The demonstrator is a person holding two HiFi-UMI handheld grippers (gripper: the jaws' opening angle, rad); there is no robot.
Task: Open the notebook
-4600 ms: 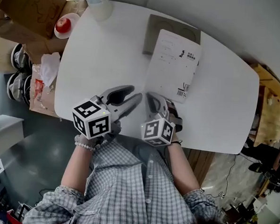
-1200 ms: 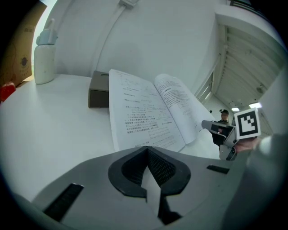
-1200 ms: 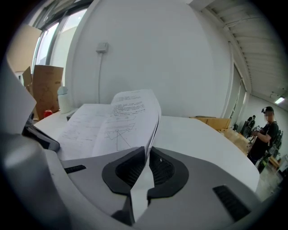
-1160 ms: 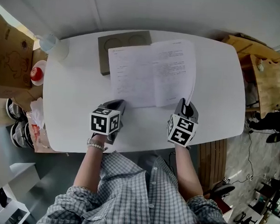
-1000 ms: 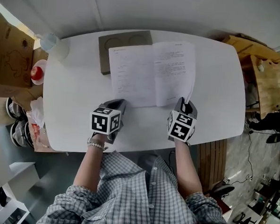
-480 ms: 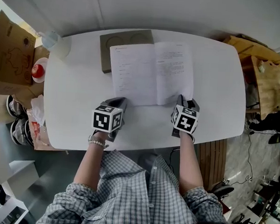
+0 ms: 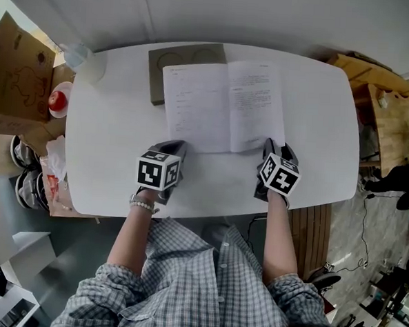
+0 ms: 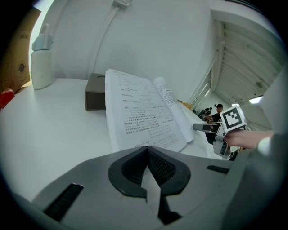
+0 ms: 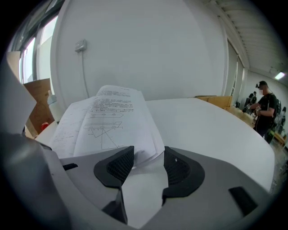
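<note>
Notebook (image 7: 222, 105) lies open on the white table (image 7: 115, 154), toward the far middle, two printed pages face up, spine running near to far. Its far left corner sits over a flat grey box (image 7: 171, 57) with two round recesses. Left page flat; right page humps a bit by the spine, as the left gripper view shows. Left gripper (image 7: 176, 148) is at the near left corner of the left page, pointing forward and down, jaws together, pads meeting, nothing between them; whether the tips touch paper or table cannot be told. Right gripper (image 7: 274, 146) is at the near right corner of the right page, jaws wide apart, having just been opening. In the right gripper view the page's near corner lies at the mouth of the gap, with the pads clear of it on both sides, so no grip. The two grippers are well apart, one at each near corner of the spread. Checked shirt (image 7: 197, 283) fills the bottom of the head view, bead bracelet (image 7: 141, 205) on the left wrist. White bottle (image 7: 83, 56) stands on the table's far left corner. Just off that end are a red apple (image 7: 56, 100) in a small white dish (image 7: 67, 87) and a brown cardboard box (image 7: 18, 51). Wooden furniture (image 7: 384, 101) stands beside the table's right end. A bystander (image 9: 264, 110) stands far off in the right gripper view.
</note>
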